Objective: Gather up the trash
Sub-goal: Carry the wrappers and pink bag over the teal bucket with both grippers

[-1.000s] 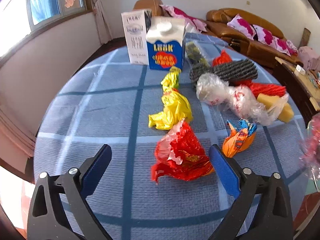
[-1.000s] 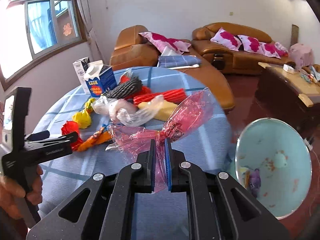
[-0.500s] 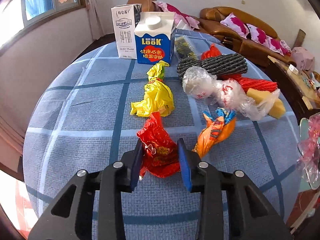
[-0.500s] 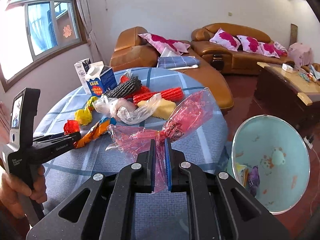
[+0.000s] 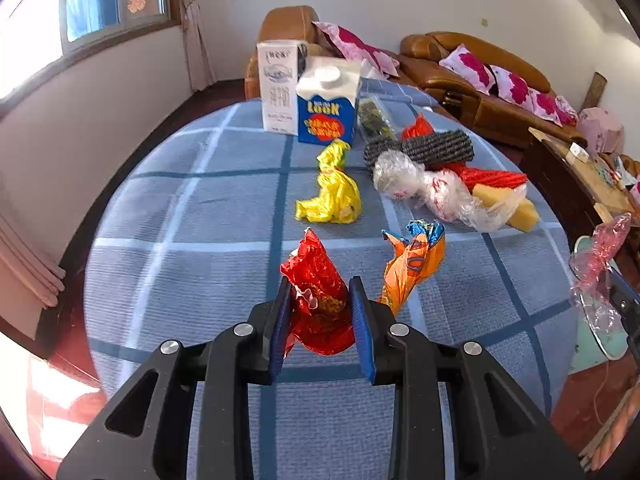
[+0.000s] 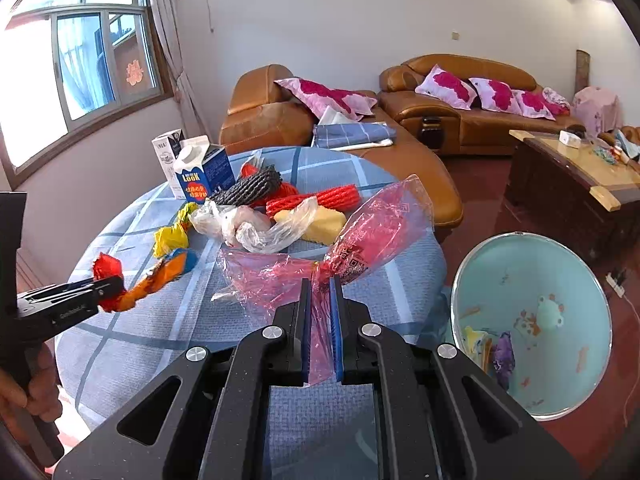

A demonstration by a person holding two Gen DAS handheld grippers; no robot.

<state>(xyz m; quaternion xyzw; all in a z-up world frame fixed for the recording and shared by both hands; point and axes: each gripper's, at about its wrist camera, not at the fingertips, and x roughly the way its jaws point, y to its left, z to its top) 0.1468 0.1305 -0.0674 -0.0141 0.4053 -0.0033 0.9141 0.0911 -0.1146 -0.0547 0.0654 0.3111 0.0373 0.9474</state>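
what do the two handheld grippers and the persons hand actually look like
Both the left gripper and right gripper share one build: matte black, speckled plastic linkage arms with triangular cut-outs, round silver pivot pins, and flat blue pads lining the fingers. From the right wrist view, the left gripper's body carries small embossed lettering, too small to read. A bare hand grips its black handle; no sleeve shows. No cables visible.

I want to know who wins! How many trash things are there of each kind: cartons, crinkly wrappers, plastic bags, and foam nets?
Cartons: 2, the white carton and the blue carton.
Crinkly wrappers: 3, red wrapper in the left claw, yellow wrapper, orange wrapper.
Plastic bags: 2, clear bag and pink bag in the right claw.
Foam nets: 2, grey net, red net.
Total: 9.
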